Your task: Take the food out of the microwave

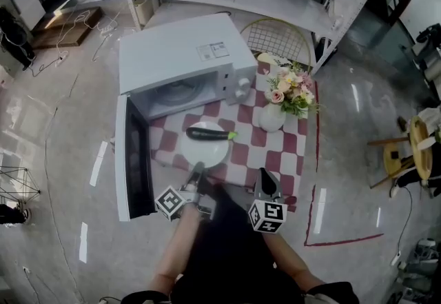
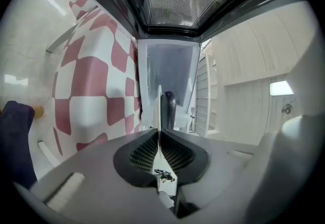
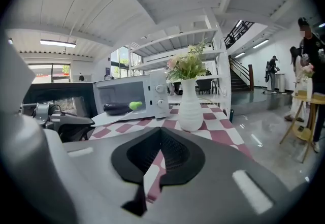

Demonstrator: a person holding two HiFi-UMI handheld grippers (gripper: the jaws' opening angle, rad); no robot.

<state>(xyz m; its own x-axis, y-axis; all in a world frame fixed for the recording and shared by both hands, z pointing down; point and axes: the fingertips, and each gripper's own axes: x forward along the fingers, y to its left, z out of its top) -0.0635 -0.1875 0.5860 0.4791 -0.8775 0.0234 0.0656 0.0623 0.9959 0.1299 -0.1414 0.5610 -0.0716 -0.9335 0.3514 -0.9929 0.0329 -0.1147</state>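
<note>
Before the microwave (image 1: pixel 180 65): plate (image 1: pixel 204 149), loose eggplant (image 1: pixel 207 134) atop. Your left gripper's (image 1: pixel 197 170) fingers clamp its rim; right gripper's (image 1: pixel 264 182) together, empty. Tilt would roll eggplant off.

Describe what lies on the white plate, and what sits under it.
A dark eggplant lies across the plate. Beneath is the checked tablecloth; the part under the plate is covered.

eggplant (image 1: pixel 209 134) on plate (image 1: pixel 204 152), plate before microwave (image 1: pixel 182 54), vase (image 1: pixel 271 118) right

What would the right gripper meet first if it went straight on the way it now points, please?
Most likely the checked tablecloth: the right gripper tilts downward, aimed just left of the white vase.
</note>
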